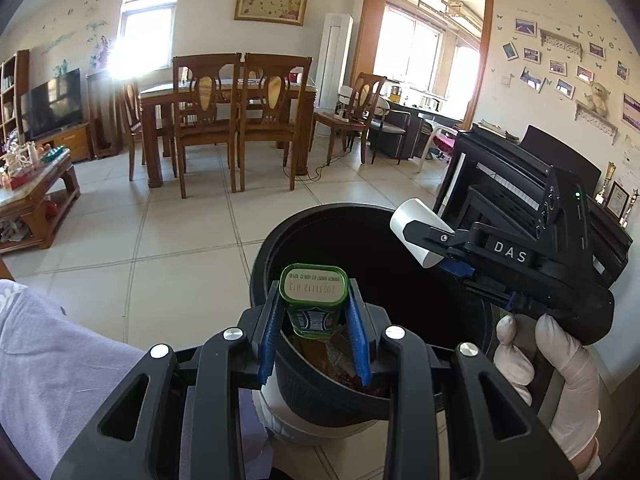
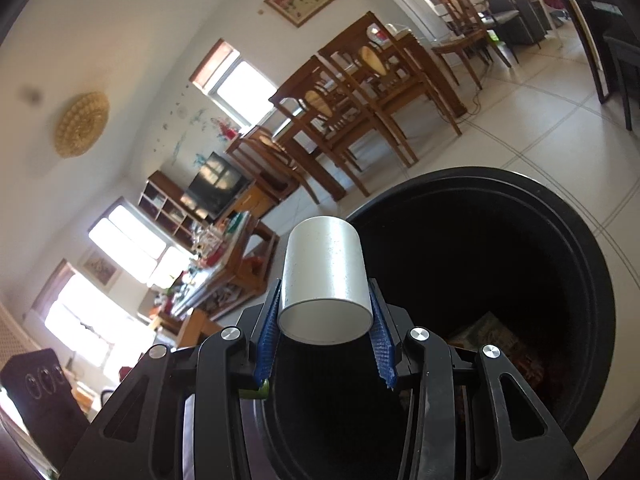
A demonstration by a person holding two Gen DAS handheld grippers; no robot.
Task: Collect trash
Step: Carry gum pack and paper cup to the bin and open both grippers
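My left gripper [image 1: 314,300] is shut on a small green tin [image 1: 313,286], its stamped bottom toward the camera, held over the near rim of a round black trash bin [image 1: 276,240]. Wrappers lie at the bin's bottom. My right gripper [image 2: 325,296] is shut on a white paper cup [image 2: 325,276], tilted with its open mouth toward the camera, above the bin [image 2: 592,272]. In the left wrist view the right gripper [image 1: 420,236] with the white cup [image 1: 414,220] hangs over the bin's far right rim, held by a gloved hand [image 1: 560,364].
The bin stands on a pale tiled floor [image 1: 180,232]. A wooden dining table with chairs [image 1: 224,120] lies beyond, a low coffee table [image 1: 32,192] with clutter at the left, a black piano [image 1: 520,168] at the right. A light sleeve [image 1: 48,352] fills the lower left.
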